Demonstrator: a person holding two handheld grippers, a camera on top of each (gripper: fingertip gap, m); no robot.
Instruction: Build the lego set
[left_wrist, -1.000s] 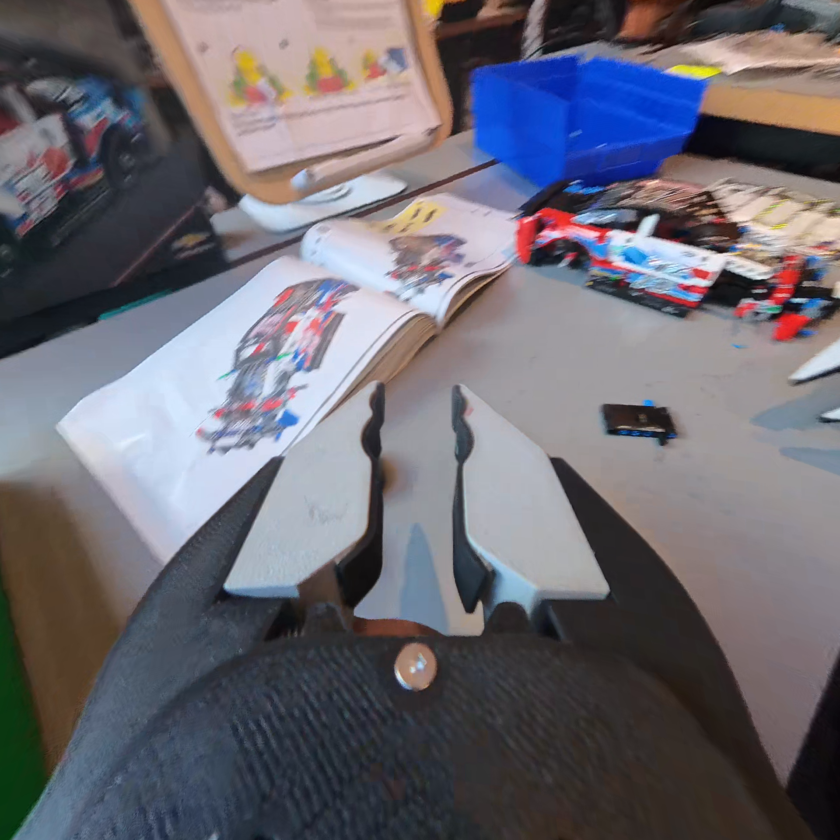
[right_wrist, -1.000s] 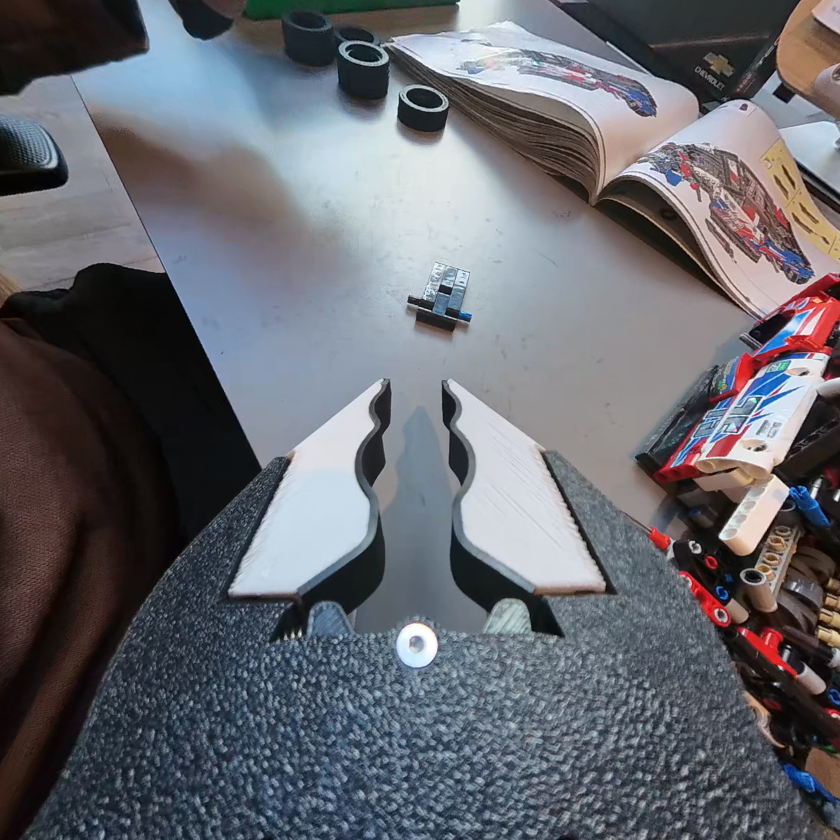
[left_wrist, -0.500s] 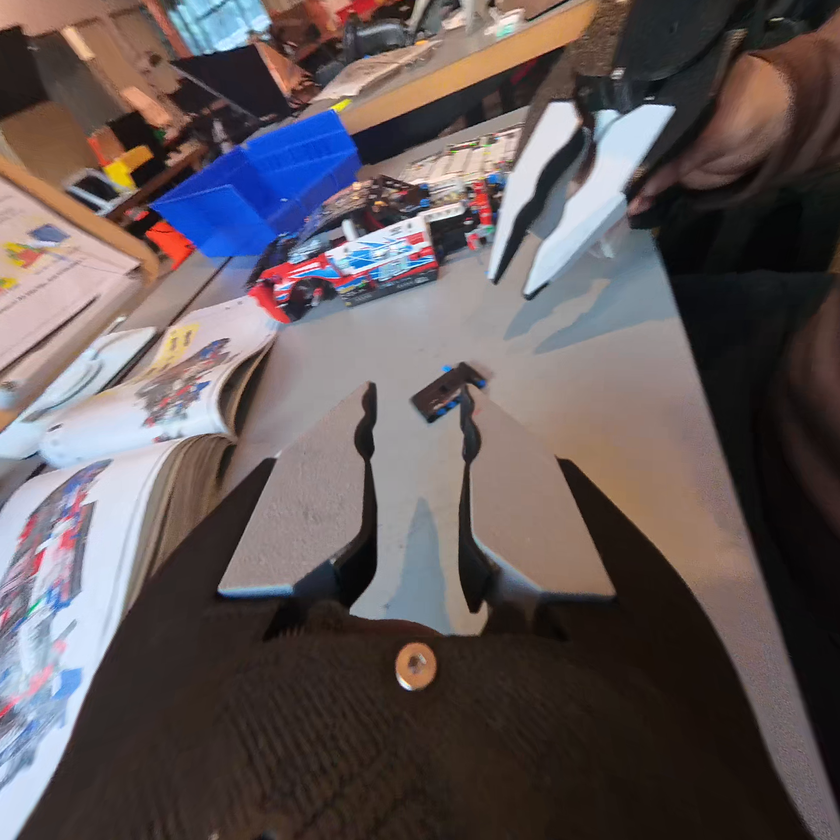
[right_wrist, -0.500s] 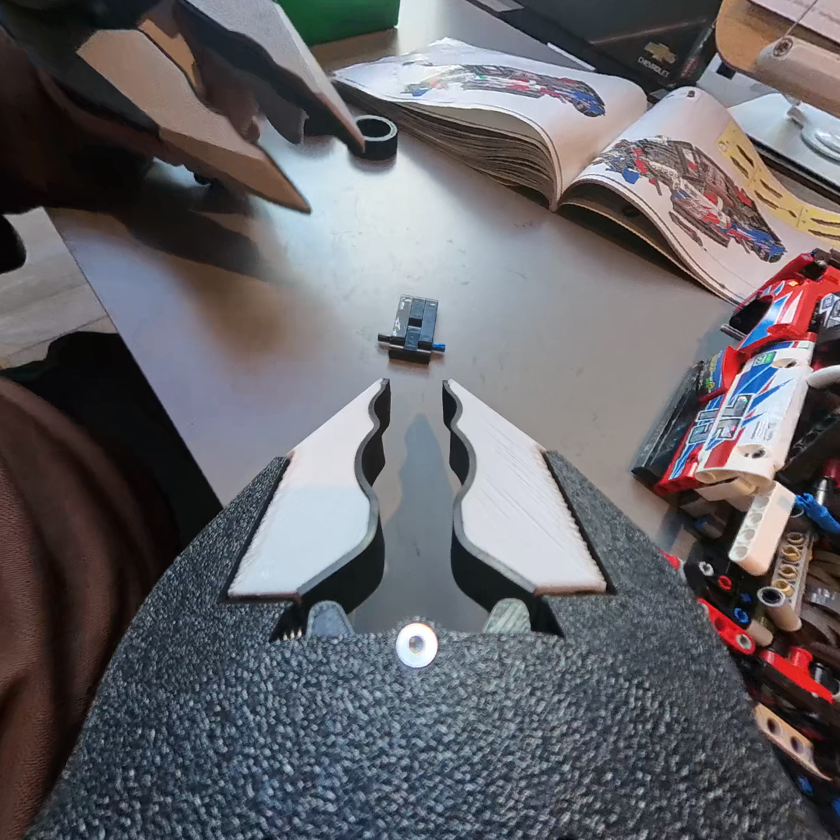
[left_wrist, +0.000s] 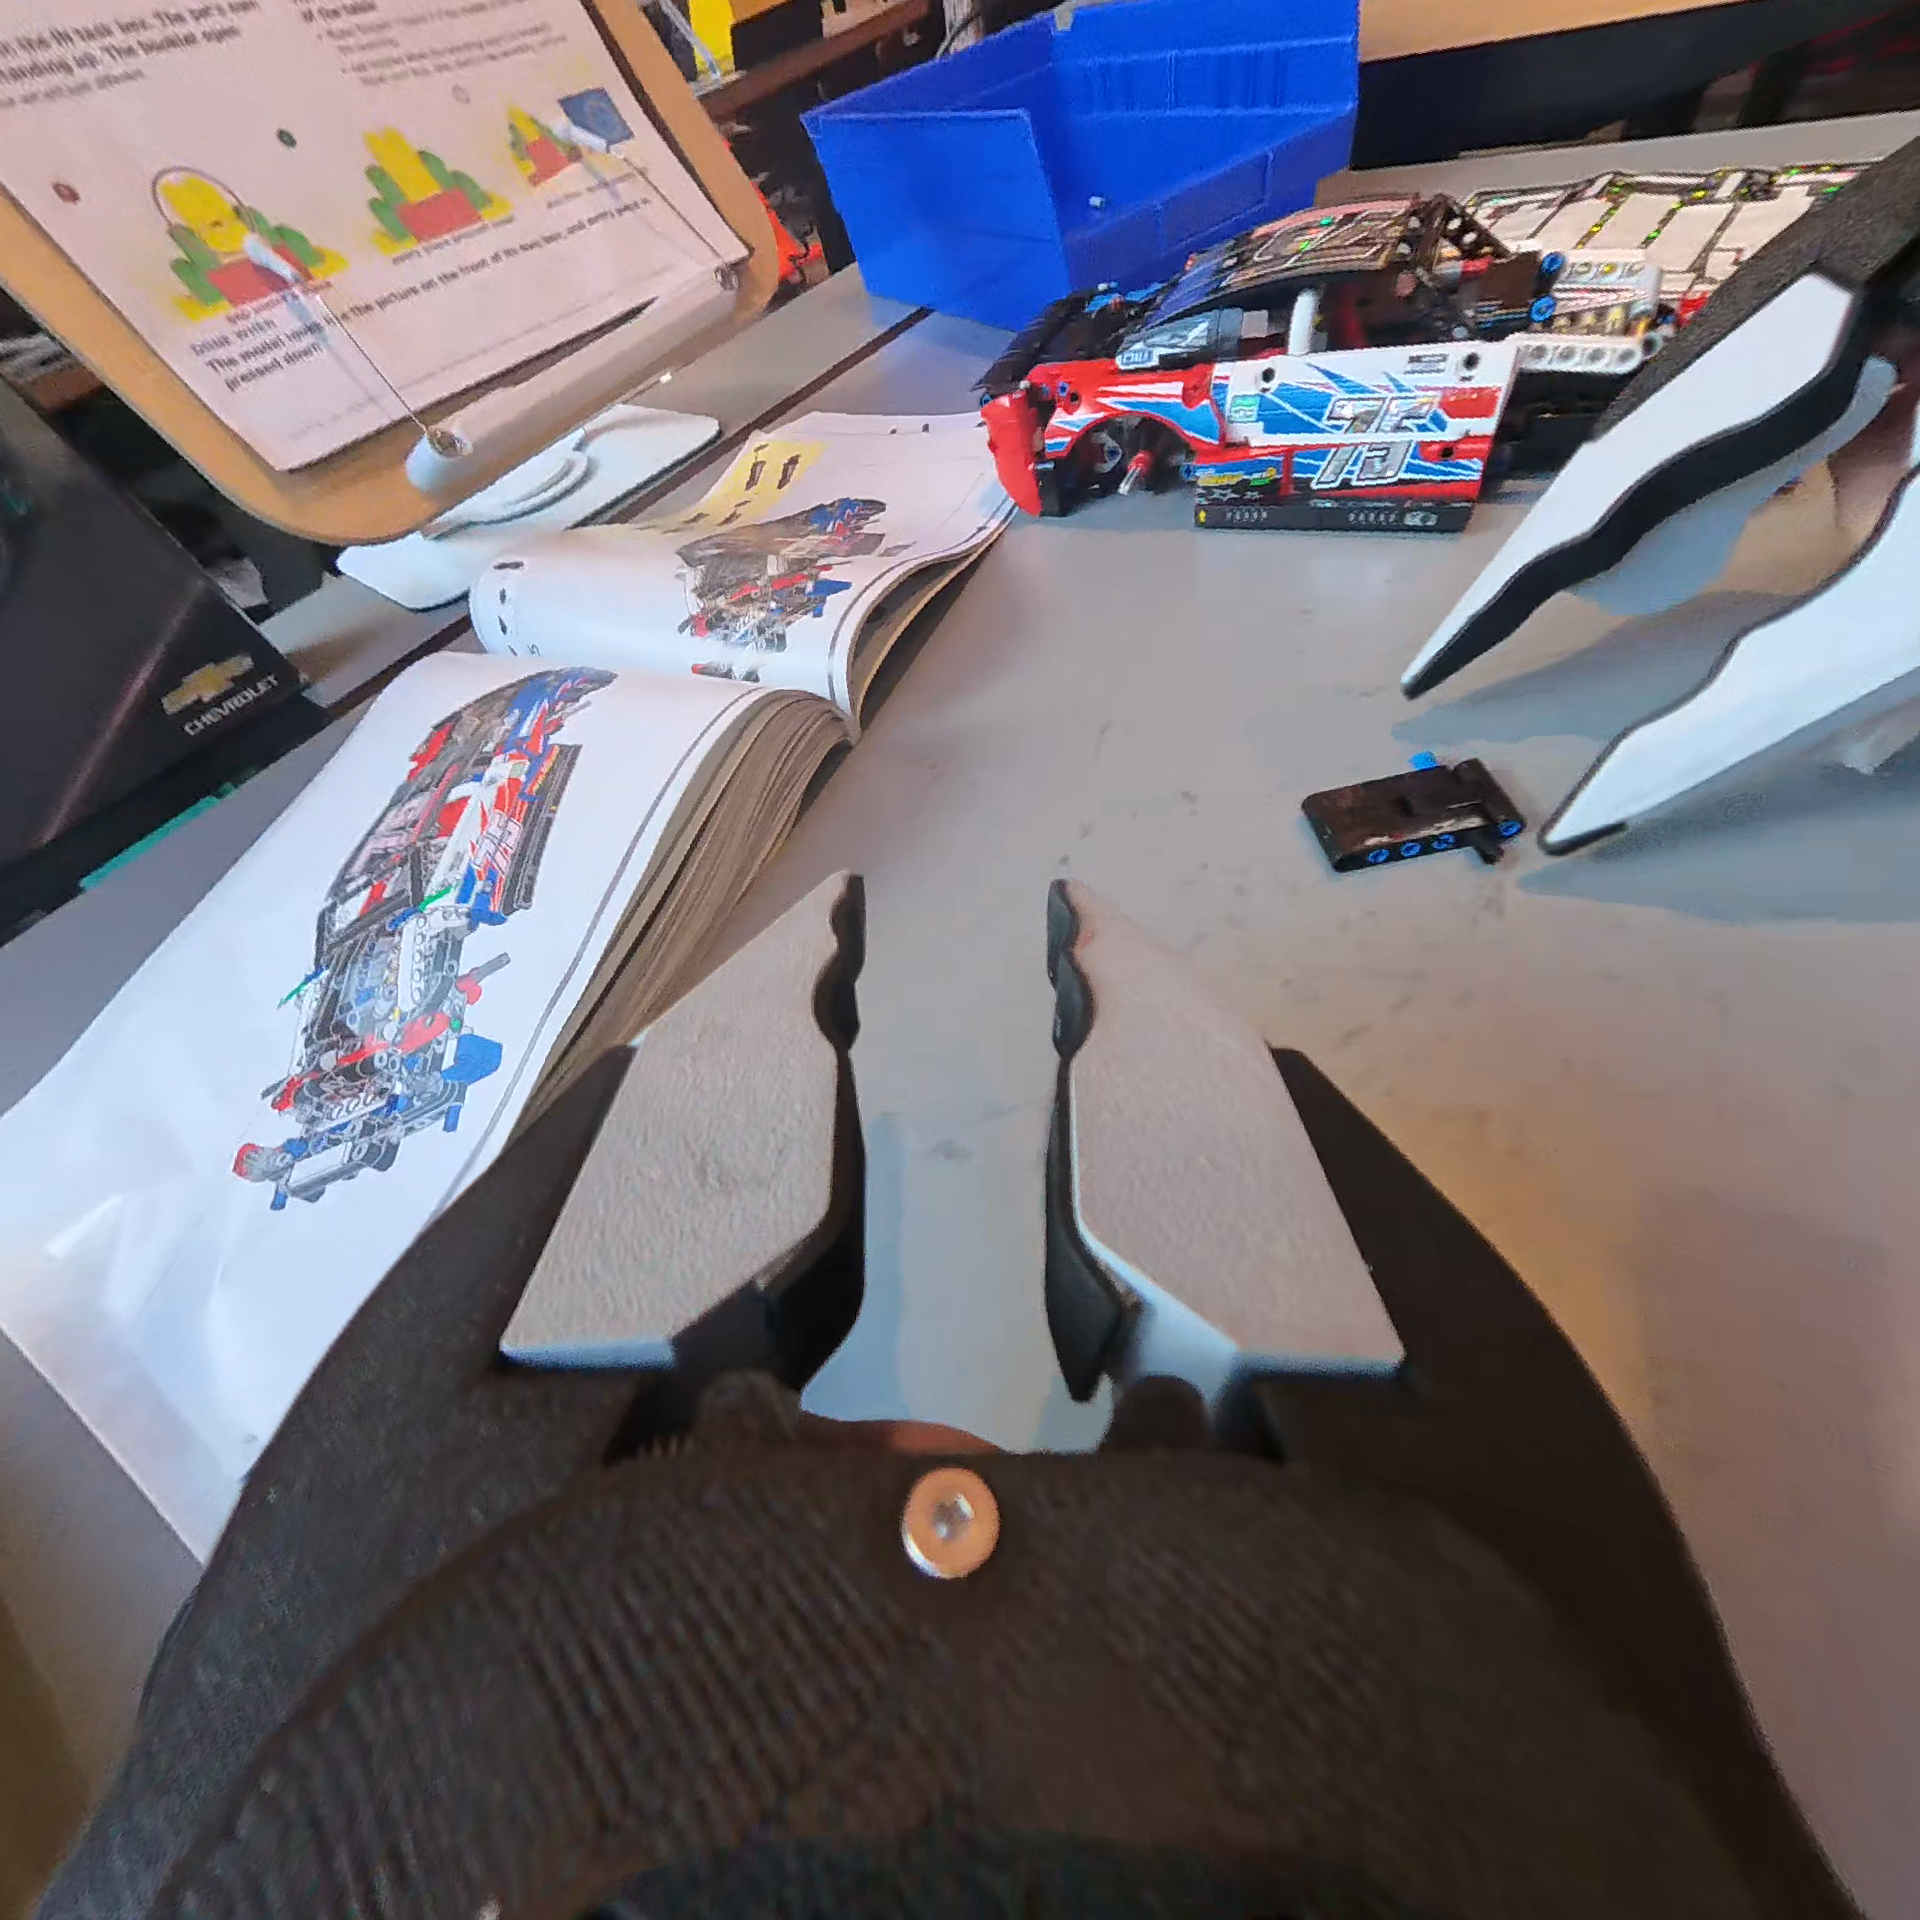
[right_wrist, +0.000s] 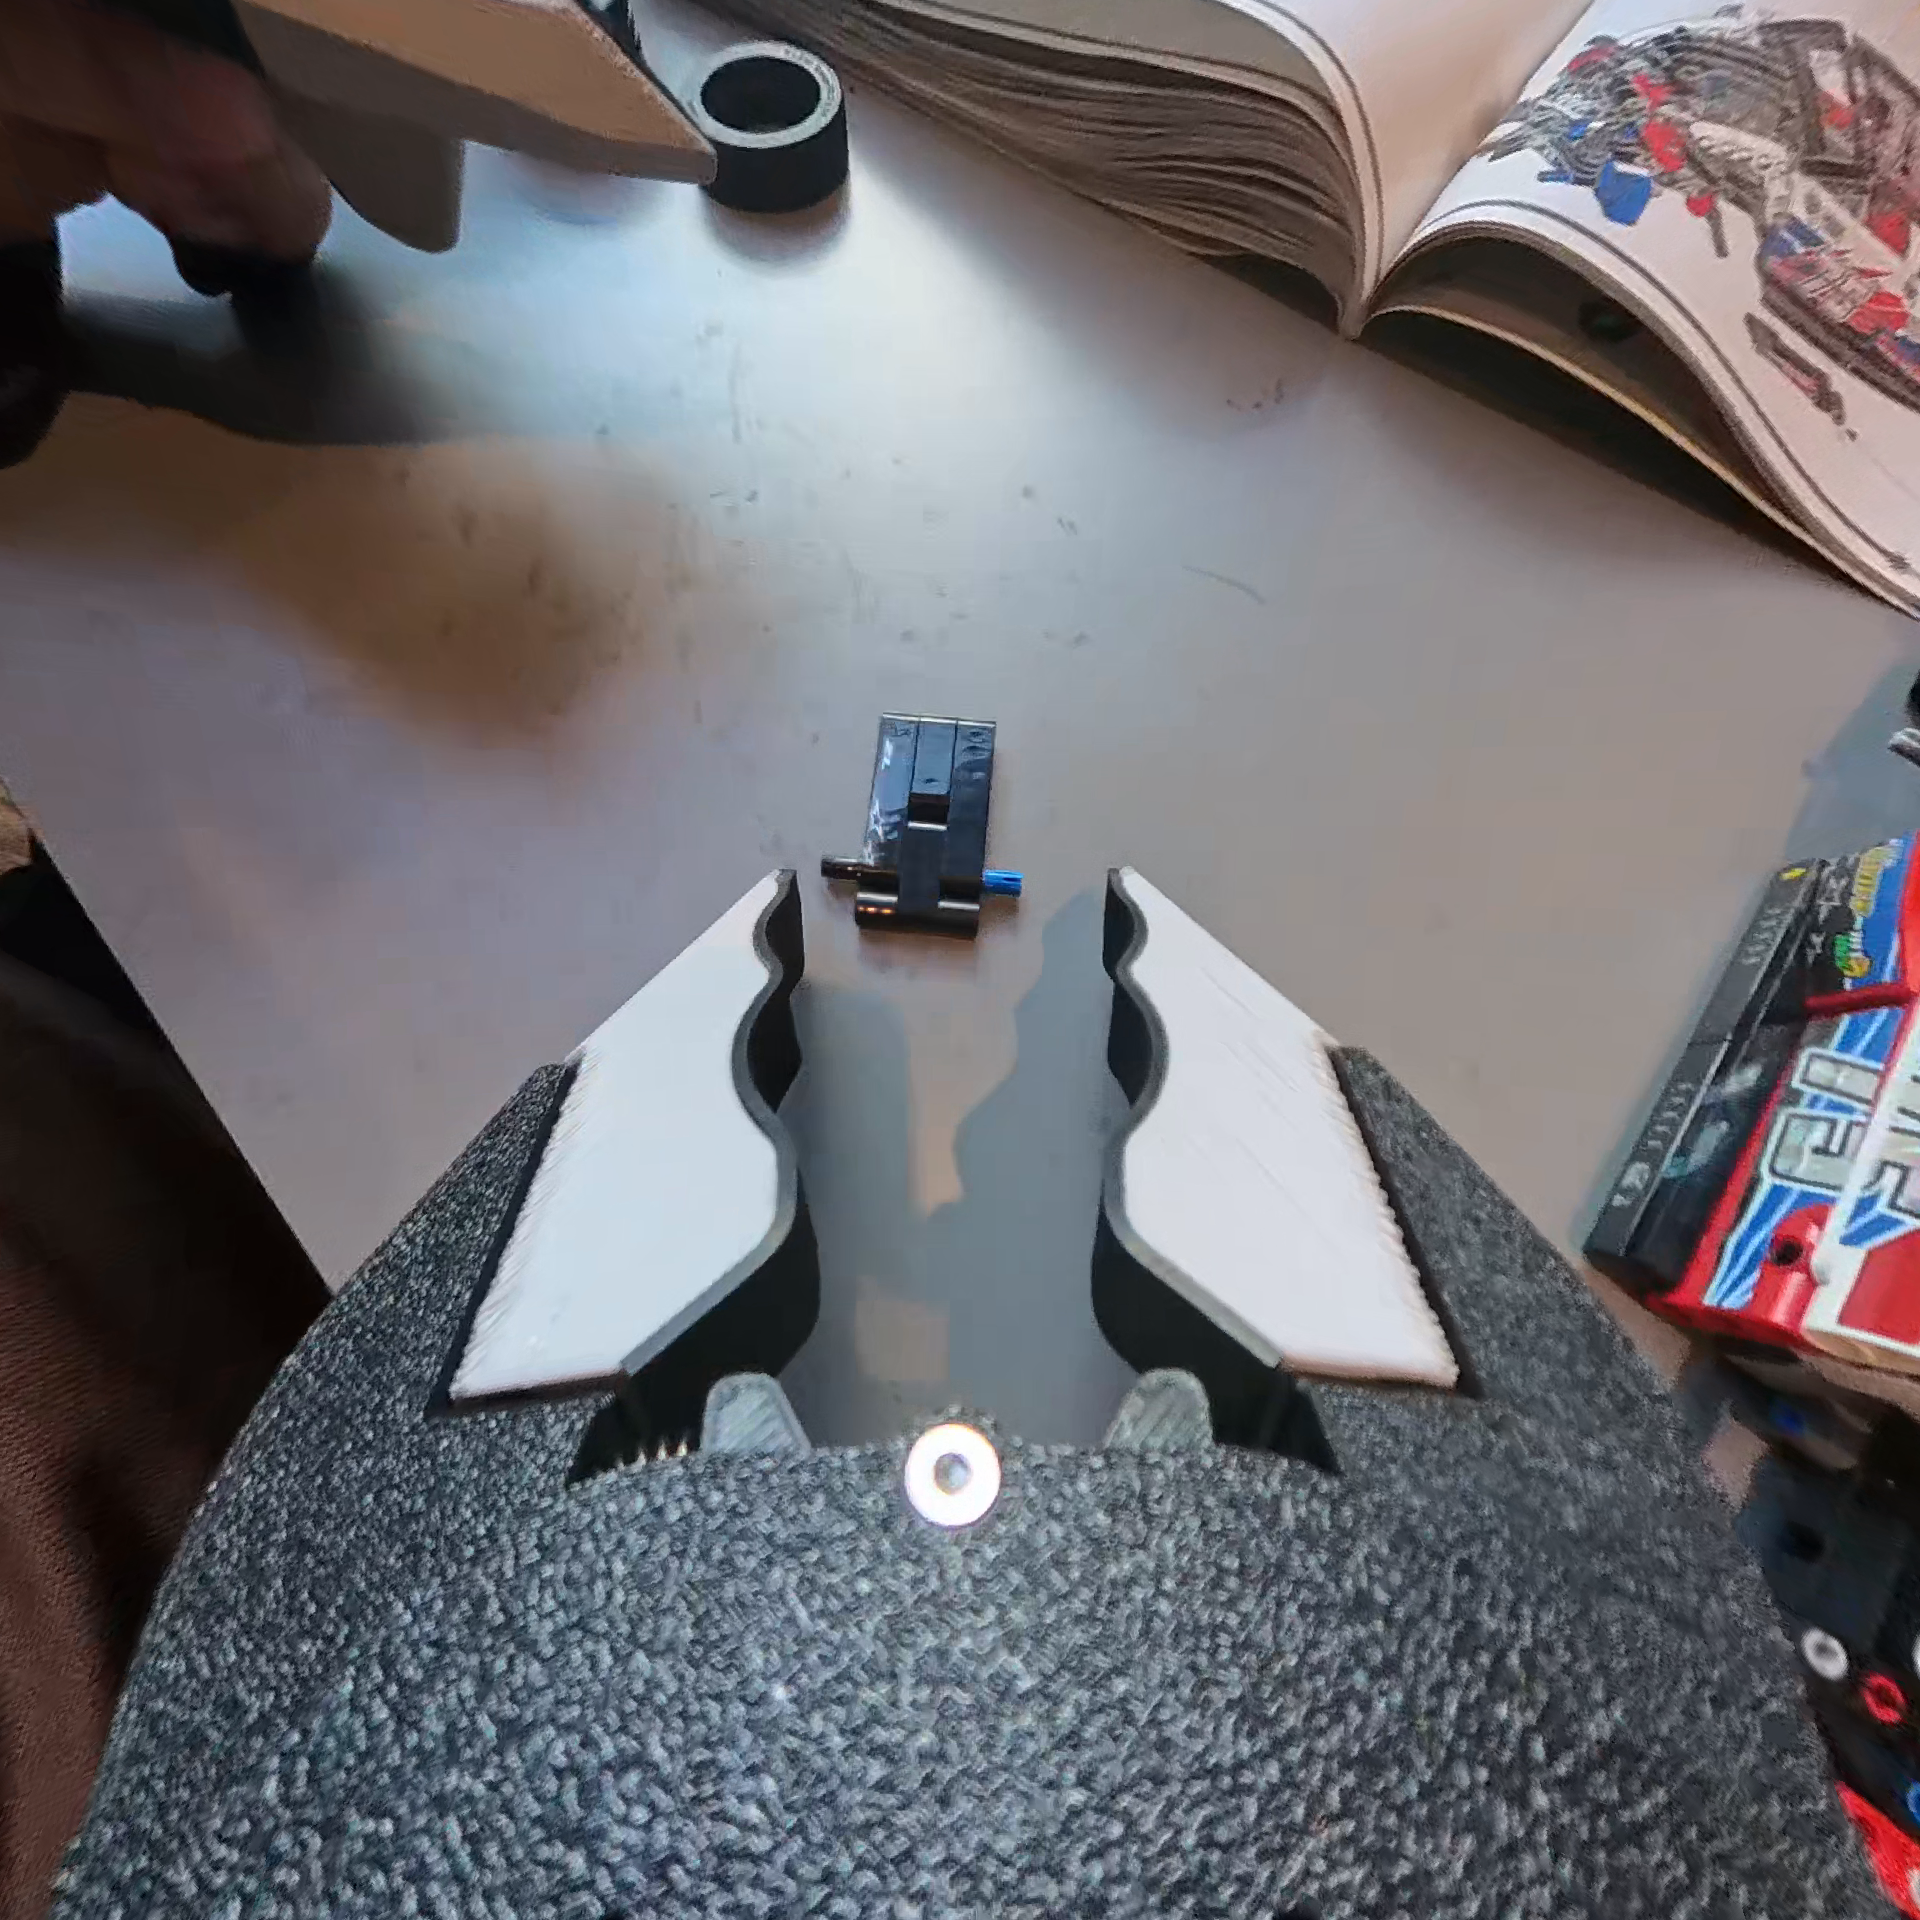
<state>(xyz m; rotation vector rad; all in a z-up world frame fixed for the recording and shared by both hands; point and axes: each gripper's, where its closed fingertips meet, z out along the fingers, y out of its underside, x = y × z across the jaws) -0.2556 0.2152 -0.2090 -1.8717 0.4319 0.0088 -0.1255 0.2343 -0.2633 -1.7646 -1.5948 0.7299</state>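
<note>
A small black Lego assembly (right_wrist: 930, 800) with blue pins lies flat on the grey table (right_wrist: 1247, 675). My right gripper (right_wrist: 951, 883) is open wide and empty, low over the table, with its fingertips on either side of the assembly's near end. In the left wrist view the same assembly (left_wrist: 1408, 826) lies just left of the right gripper (left_wrist: 1481, 764). My left gripper (left_wrist: 953, 894) is open and empty, above the table beside the open instruction book (left_wrist: 623, 779). The partly built red, white and blue Lego car (left_wrist: 1247, 416) stands farther back.
A blue bin (left_wrist: 1091, 156) and a tilted sign board (left_wrist: 364, 208) stand at the back, a black box (left_wrist: 104, 675) at the left. A black tyre (right_wrist: 769, 125) sits near the left gripper's fingers (right_wrist: 520, 94). The car (right_wrist: 1818, 1195) and loose parts crowd the right edge.
My right gripper has opened wider and moved forward and down until its tips flank the black assembly. My left gripper has swung back toward the book.
</note>
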